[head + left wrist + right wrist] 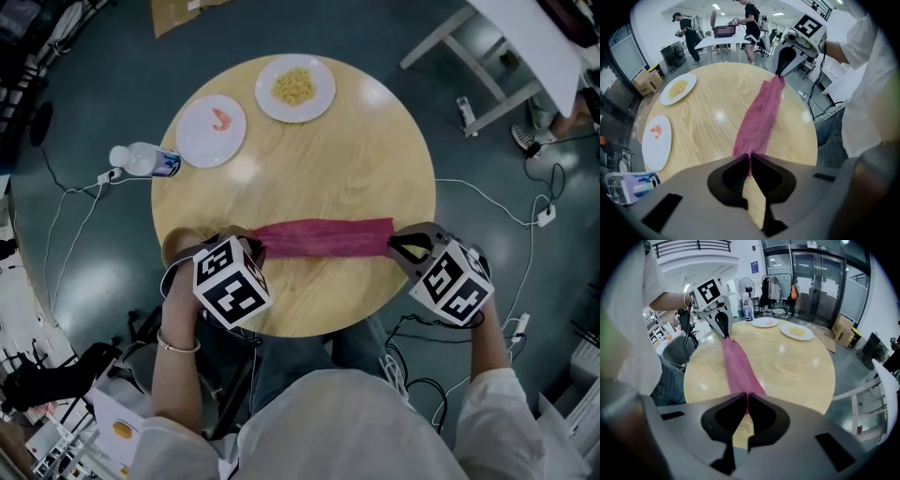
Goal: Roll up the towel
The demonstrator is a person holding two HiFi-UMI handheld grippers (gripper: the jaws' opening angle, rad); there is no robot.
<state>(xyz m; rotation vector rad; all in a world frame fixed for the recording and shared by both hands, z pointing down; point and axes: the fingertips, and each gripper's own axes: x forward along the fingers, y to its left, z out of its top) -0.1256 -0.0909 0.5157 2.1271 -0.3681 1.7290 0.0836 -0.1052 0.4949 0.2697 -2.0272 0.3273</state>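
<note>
Towel (323, 237): a folded strip across your table (309, 159) toward 6 o'clock, its ends hidden inside your left gripper (255, 246) and right gripper (396, 246), both clamped on it. Shrimp plate (211, 130) at 11, yellow-food plate (295, 87) at 12, bottle (142, 160) beyond the rim at 10.

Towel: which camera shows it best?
The head view: the magenta towel shows whole, stretched between left gripper and right gripper. Each gripper view shows it foreshortened, running from its shut jaws.

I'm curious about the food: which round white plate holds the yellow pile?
The round white plate farther from the clear plastic bottle; the other white plate, beside that bottle, carries only a small pink piece.
</note>
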